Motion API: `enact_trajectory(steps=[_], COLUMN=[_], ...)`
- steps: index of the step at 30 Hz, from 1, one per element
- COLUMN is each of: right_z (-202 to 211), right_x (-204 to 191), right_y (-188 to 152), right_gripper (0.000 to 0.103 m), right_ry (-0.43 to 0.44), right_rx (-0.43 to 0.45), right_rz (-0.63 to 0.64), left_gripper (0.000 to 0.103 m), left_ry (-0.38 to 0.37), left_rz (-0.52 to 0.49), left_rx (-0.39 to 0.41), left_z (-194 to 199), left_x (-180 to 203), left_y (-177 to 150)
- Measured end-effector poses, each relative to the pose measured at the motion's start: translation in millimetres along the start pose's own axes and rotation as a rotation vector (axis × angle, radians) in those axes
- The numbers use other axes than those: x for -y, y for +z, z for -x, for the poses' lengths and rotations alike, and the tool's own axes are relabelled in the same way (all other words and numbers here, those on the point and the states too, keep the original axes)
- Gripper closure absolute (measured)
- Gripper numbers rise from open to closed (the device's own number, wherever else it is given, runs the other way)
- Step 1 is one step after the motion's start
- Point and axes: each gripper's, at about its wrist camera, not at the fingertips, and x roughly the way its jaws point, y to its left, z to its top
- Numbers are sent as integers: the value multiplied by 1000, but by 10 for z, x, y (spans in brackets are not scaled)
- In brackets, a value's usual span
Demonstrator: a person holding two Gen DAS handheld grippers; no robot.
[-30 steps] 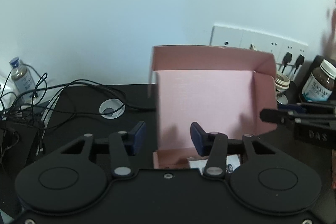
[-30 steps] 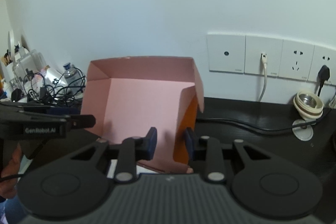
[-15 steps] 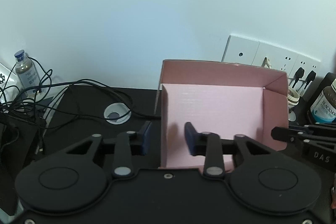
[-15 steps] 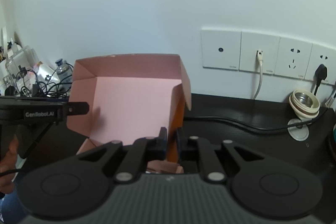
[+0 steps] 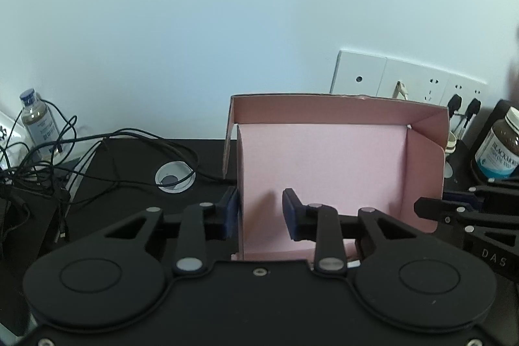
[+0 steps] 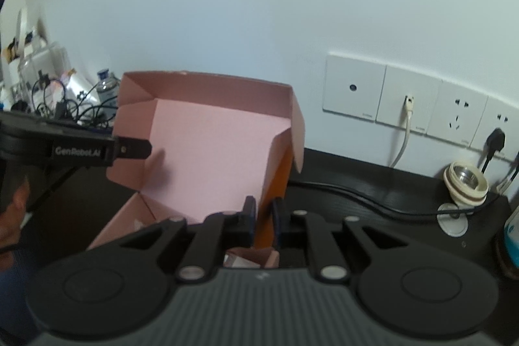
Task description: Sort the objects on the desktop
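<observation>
While our right tongs [image 6: 262, 218] pinch the pink box's [image 5: 324, 171] right wall and our left tongs [image 5: 259, 213] straddle its left wall without gripping, the brown jar [image 5: 499, 148] waits unsorted on the bench [image 6: 373, 180].

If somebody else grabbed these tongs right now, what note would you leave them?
Left tongs: open, straddling the left wall of the pink box, one pad outside, one inside.
Right tongs: pinched on the box's right wall.
Things: the box stands open on the black desk. A brown pill bottle is to its right and a small bottle is far left.
Done: the box is opened up. The tongs mostly hide what lies inside.
Left: probably close the left tongs before moving the box, then put the loose bottles away.
</observation>
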Motion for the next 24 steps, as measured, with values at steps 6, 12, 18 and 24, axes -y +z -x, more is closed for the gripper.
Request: enact_trajectory(steps=[6,12,18,24], right_z=[78,156,203,239], right_x=[-121,-184,-192,-196], right_y=[-85,-162,-214,-233], right_gripper=[92,92,92,90], right_ry=[-26,-23,-14,22], right_rx=[6,5,0,-29], right_rz=[134,187,199,189], left_gripper=[72,72,72,72], left_ry=[1,8,-18,-37], left_rz=[-40,-5,11,-28], left_rx=[3,-19,-20,-4], left_z=[82,122,215,330], left_x=[-27,-148,-195,-144], left_y=[-69,-125,-141,-191])
